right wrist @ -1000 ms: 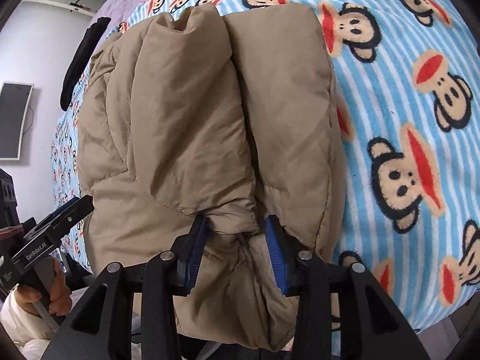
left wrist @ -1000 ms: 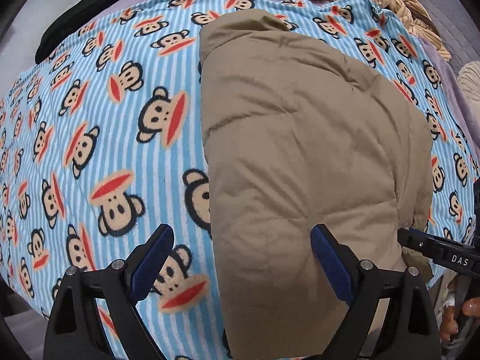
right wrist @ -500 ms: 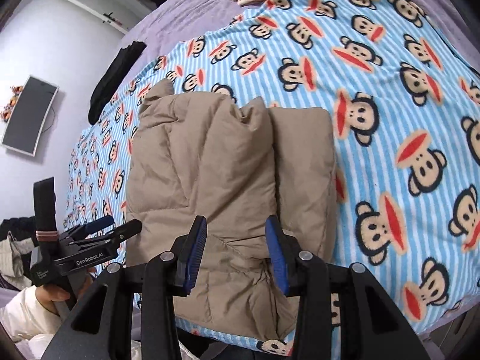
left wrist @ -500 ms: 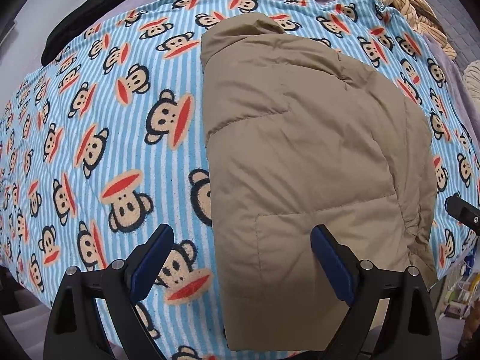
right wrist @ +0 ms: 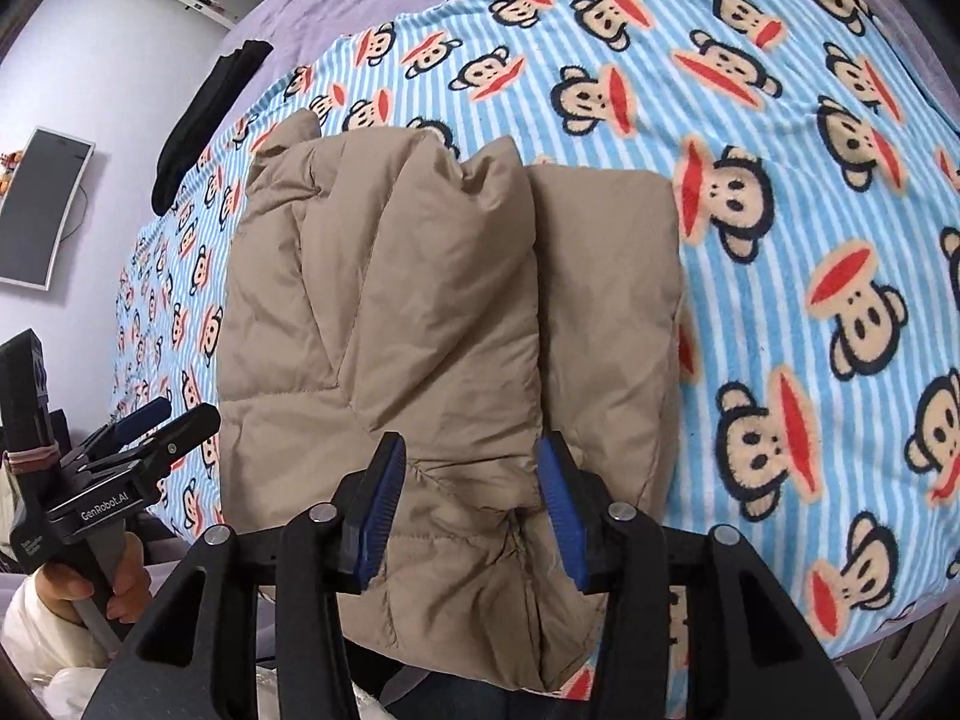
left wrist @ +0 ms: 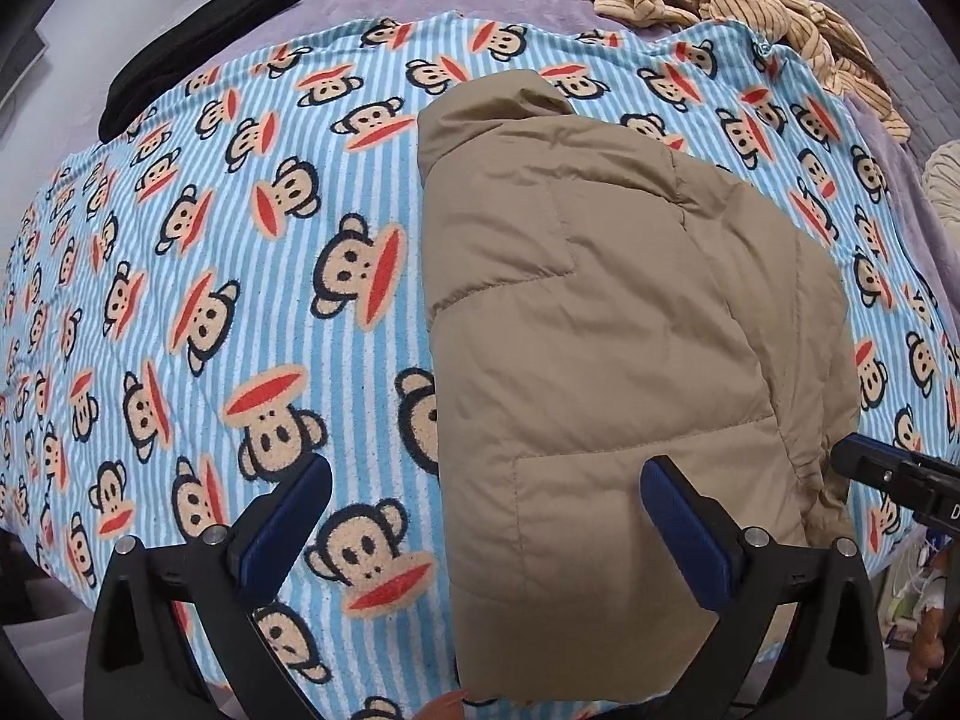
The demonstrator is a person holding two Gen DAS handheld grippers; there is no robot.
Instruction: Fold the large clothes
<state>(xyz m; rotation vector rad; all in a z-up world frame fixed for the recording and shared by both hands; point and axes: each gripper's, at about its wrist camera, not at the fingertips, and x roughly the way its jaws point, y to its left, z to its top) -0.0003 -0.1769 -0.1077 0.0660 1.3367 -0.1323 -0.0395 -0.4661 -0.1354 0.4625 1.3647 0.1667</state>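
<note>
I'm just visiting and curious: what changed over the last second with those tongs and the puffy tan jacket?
The right tongs, which pinched the jacket a second ago, have let go and drawn back, blue pads now apart. The left tongs have also pulled back a little. Unchanged: the left tongs are still wide open, and the jacket still lies folded on the monkey-print blanket.

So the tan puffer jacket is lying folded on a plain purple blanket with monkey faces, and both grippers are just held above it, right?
Not quite: the blanket under the tan puffer jacket is blue-and-white striped with monkey faces, as the left wrist view shows; plain purple bedding lies only beyond it. The rest holds: the jacket is folded, and the left gripper and right gripper are above it, gripping nothing.
</note>
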